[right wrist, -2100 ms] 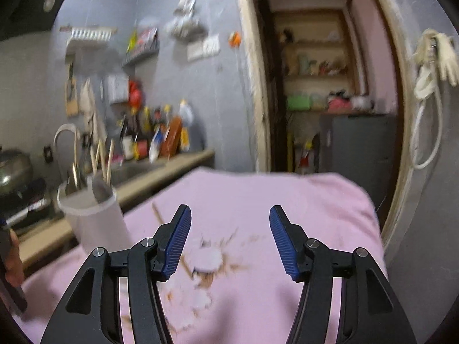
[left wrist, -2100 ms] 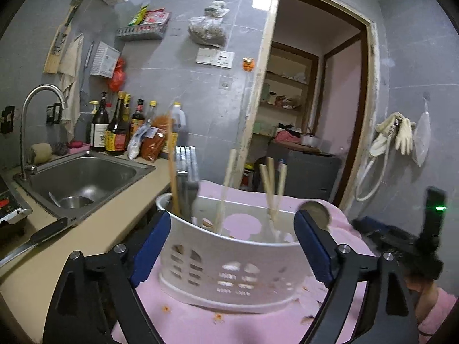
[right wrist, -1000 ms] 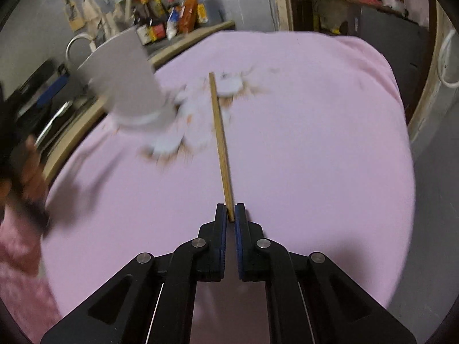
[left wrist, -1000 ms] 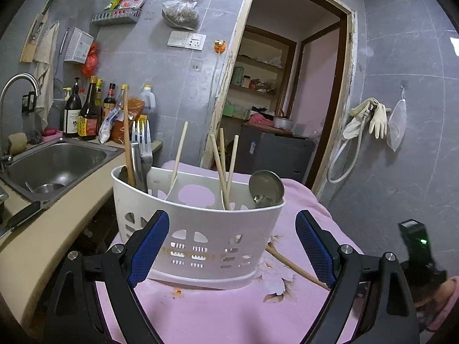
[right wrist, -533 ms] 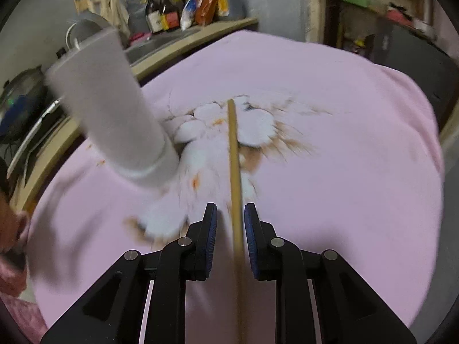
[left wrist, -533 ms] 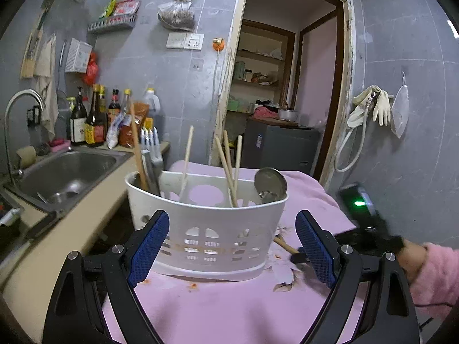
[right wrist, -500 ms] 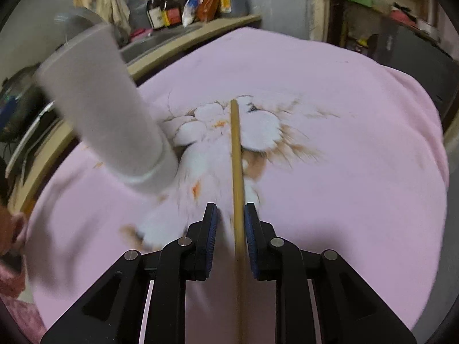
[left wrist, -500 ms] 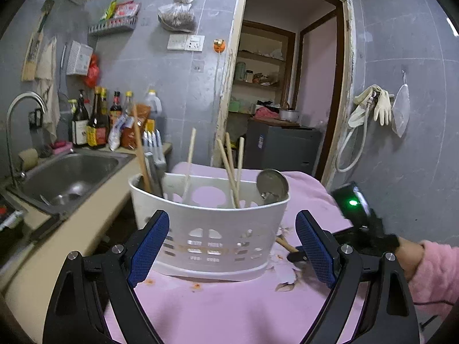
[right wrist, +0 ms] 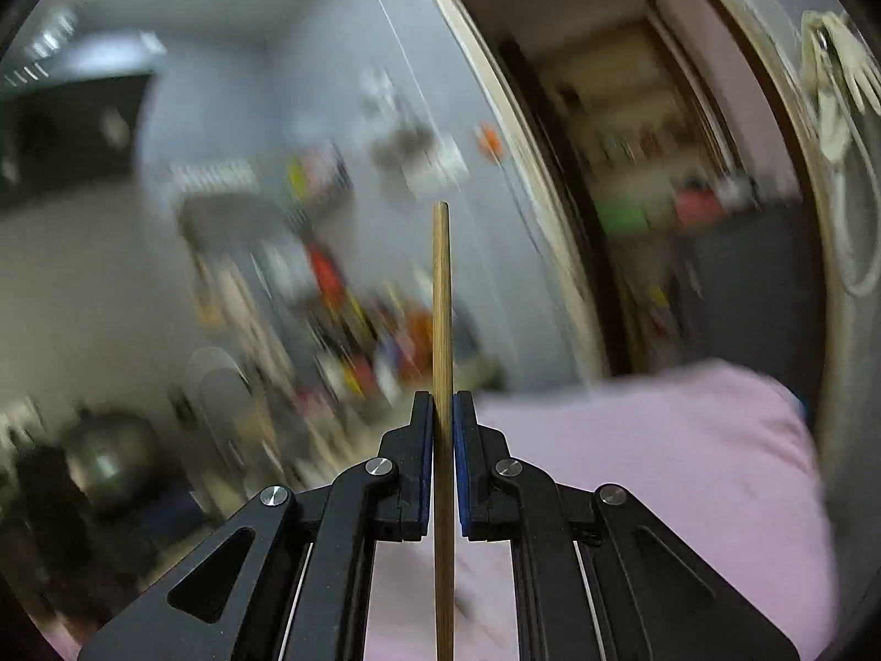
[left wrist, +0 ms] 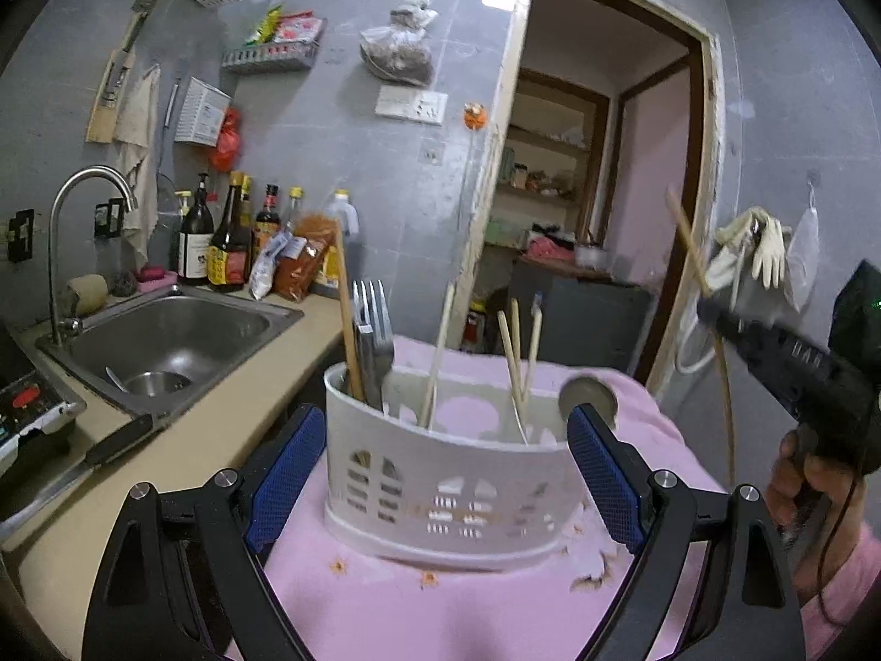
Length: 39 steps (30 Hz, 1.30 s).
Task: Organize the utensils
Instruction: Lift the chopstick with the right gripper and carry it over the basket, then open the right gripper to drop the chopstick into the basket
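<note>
- Right gripper (right wrist: 439, 413): jaws clamped on a chopstick (right wrist: 440, 297), raised clear of the pink cloth (right wrist: 661, 440).
- Left gripper (left wrist: 440, 457): jaws wide, flanking the white holder (left wrist: 440, 485); pad contact not discernible.
- Holder: on the cloth, containing forks (left wrist: 374, 330), chopsticks and a spoon (left wrist: 586, 396).

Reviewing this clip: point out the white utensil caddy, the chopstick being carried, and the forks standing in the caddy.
white utensil caddy (left wrist: 446, 487): left wrist view, on its perforated front wall.
chopstick (right wrist: 441, 303): right wrist view, on the shaft above the right tongs.
forks (left wrist: 373, 330): left wrist view, on the tines and necks at the caddy's left end.
</note>
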Tool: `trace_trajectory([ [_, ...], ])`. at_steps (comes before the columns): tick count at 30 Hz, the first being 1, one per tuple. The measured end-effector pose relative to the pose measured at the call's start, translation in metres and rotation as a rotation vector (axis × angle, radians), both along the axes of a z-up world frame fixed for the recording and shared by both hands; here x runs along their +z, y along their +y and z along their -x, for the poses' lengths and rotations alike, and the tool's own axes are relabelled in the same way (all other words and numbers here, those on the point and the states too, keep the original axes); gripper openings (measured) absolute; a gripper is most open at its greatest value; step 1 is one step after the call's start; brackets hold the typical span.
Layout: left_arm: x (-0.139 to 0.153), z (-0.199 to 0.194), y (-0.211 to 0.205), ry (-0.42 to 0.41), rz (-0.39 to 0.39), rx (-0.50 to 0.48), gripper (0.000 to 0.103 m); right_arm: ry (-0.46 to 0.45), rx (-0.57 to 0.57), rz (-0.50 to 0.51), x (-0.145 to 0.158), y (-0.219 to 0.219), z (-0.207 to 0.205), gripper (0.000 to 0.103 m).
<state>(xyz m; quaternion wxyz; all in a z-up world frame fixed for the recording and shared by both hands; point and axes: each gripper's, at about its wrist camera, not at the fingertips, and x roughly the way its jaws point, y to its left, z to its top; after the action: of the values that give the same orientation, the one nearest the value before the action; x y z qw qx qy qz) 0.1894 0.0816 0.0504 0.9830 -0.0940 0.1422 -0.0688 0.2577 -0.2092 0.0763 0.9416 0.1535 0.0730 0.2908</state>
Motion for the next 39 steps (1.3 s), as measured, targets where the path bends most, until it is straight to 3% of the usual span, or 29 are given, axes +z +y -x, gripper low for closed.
trace_trajectory([
  [6, 0.01, 0.008, 0.021, -0.009, 0.017, 0.063, 0.086, -0.267, 0.0, -0.109, 0.024, 0.056, 0.004, 0.005],
  [13, 0.007, 0.017, 0.04, 0.011, 0.038, 0.105, 0.086, -0.345, -0.082, -0.002, -0.001, 0.101, -0.013, 0.005],
  [23, 0.005, 0.016, 0.039, 0.017, 0.04, 0.103, 0.087, -0.27, -0.126, 0.093, -0.038, 0.108, -0.018, 0.009],
  [26, 0.003, 0.012, 0.032, 0.024, 0.054, 0.072, 0.087, -0.262, -0.124, 0.105, -0.035, 0.095, -0.004, 0.021],
  [34, 0.01, 0.016, 0.002, -0.022, 0.055, -0.018, 0.087, -0.277, -0.185, 0.132, -0.015, 0.054, 0.054, 0.023],
  [39, 0.013, 0.027, -0.015, -0.048, 0.056, -0.075, 0.088, -0.207, -0.259, 0.17, -0.013, 0.026, 0.085, 0.029],
])
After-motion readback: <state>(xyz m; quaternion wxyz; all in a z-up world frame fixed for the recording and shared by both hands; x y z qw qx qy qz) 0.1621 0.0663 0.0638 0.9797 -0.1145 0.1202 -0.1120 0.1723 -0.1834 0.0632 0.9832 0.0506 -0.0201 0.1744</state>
